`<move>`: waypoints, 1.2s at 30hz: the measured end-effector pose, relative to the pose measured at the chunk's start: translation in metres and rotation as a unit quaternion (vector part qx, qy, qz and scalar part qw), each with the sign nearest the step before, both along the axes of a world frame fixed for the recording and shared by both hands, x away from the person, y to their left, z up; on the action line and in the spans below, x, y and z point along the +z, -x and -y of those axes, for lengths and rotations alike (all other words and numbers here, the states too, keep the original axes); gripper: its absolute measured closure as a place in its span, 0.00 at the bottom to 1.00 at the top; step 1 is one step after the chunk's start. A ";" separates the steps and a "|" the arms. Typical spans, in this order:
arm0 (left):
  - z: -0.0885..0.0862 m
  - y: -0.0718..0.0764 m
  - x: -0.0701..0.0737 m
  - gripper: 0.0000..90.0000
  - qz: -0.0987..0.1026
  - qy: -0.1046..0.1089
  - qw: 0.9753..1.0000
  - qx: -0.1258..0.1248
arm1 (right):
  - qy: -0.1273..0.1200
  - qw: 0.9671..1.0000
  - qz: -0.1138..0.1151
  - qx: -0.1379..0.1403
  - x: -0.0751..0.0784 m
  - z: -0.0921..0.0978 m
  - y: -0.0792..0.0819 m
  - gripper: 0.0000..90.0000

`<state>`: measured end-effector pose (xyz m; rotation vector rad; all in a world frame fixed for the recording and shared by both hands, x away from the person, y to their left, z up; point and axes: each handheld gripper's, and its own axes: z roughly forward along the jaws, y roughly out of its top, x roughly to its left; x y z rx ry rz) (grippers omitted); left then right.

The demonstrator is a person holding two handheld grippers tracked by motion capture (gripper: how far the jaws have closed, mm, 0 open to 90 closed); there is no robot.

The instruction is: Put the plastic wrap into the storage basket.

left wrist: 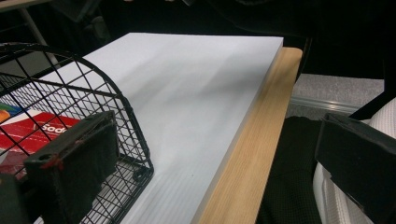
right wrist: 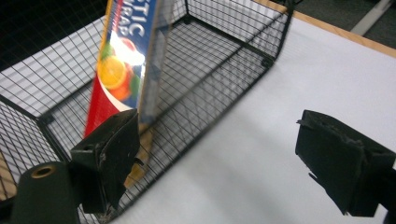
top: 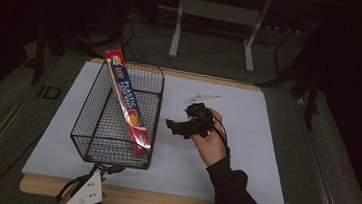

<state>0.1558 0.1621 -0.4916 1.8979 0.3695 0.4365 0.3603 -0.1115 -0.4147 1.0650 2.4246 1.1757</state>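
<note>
While plastic wrap box (top: 127, 103) leans inside wire basket (top: 90, 138), right gripper (top: 179, 127) gapes empty beside it.

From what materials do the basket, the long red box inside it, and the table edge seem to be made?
The basket looks like thin metal wire with a black coating: an open welded grid with a thicker rim. The red box seems to be glossy printed cardboard, since it reflects light and carries printed fruit. The table edge looks like light wood or a wood-look laminate, with visible grain.
</note>
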 end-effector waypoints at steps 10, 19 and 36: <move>0.000 0.000 0.000 0.00 0.000 0.000 1.000 0.000 | -0.001 1.000 0.016 -0.002 -0.015 0.033 0.013 0.15; 0.000 0.000 0.000 0.00 0.001 -0.002 1.000 0.000 | 0.013 1.000 0.013 -0.015 -0.033 0.057 0.021 0.15; 0.001 0.000 0.000 0.00 0.001 -0.004 1.000 0.001 | 0.019 0.999 -0.001 -0.033 -0.064 0.086 0.033 0.15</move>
